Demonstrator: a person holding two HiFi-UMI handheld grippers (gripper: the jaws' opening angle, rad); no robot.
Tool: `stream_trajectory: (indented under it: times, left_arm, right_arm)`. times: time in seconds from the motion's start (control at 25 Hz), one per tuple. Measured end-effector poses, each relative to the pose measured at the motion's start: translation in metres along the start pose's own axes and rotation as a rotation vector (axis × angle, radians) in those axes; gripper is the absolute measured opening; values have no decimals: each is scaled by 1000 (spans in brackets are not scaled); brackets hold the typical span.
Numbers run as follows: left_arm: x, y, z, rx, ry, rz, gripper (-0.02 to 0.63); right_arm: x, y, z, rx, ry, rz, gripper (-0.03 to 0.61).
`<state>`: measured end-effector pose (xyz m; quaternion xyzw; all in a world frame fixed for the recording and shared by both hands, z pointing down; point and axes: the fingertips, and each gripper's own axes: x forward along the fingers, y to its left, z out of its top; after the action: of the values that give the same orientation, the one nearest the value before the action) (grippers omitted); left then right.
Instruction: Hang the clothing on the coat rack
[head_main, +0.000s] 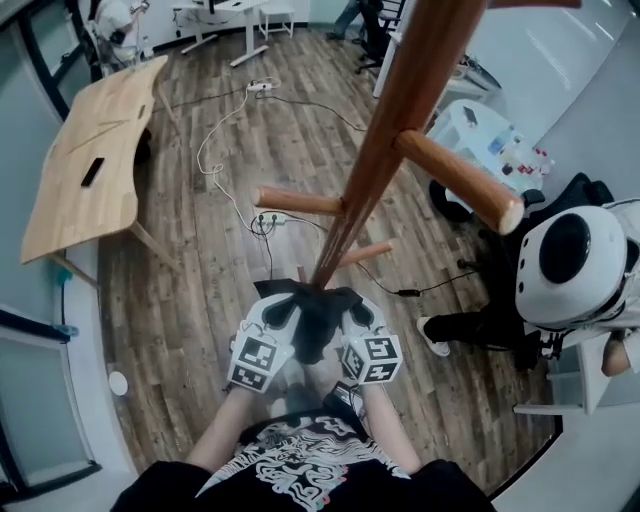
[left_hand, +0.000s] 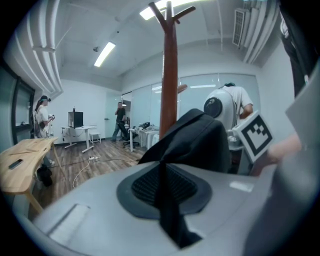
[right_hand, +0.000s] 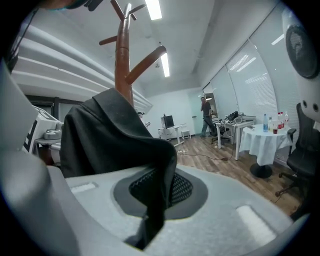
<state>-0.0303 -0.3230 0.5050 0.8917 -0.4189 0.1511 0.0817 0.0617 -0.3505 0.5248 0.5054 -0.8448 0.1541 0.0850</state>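
Observation:
A black garment (head_main: 312, 316) is stretched between both grippers just in front of the person, close to the foot of the wooden coat rack (head_main: 390, 130). My left gripper (head_main: 272, 322) is shut on the garment's left edge, and black cloth (left_hand: 167, 200) runs through its jaws. My right gripper (head_main: 352, 322) is shut on the right edge, with a fold of the cloth (right_hand: 155, 200) pinched between its pads. The rack's pole (left_hand: 169, 90) rises straight ahead in the left gripper view. Its pegs (right_hand: 145, 62) branch overhead in the right gripper view.
A person in a white helmet (head_main: 570, 262) stands at the right by a black chair. A wooden table (head_main: 90, 160) is at the far left. Cables and a power strip (head_main: 268, 220) lie on the wood floor. Desks and other people are at the back.

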Motion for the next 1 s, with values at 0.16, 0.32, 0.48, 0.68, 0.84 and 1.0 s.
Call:
stream_trajectory:
  times: [0.16, 0.32, 0.48, 0.68, 0.84, 1.0]
  left_arm:
    - [-5, -5, -1, -6, 15, -5, 17]
    - [-8, -8, 1, -3, 25, -14, 17]
    - [-8, -10, 1, -14, 46, -14, 17]
    - [-9, -14, -3, -33, 70, -23, 28]
    - [-14, -19, -6, -38, 74, -37, 46]
    - [-19, -26, -13, -40, 91, -79, 93]
  right_arm:
    - [-6, 2, 0, -1, 4, -9, 15]
    - [-10, 3, 1, 2, 15, -8, 51]
    - [-14, 2, 6, 3, 1, -7, 52]
    - [-21, 0, 6, 9, -5, -16, 54]
    - [-26, 0, 4, 10, -3, -21, 54]
    - [-30, 1, 1, 9, -10, -30, 55]
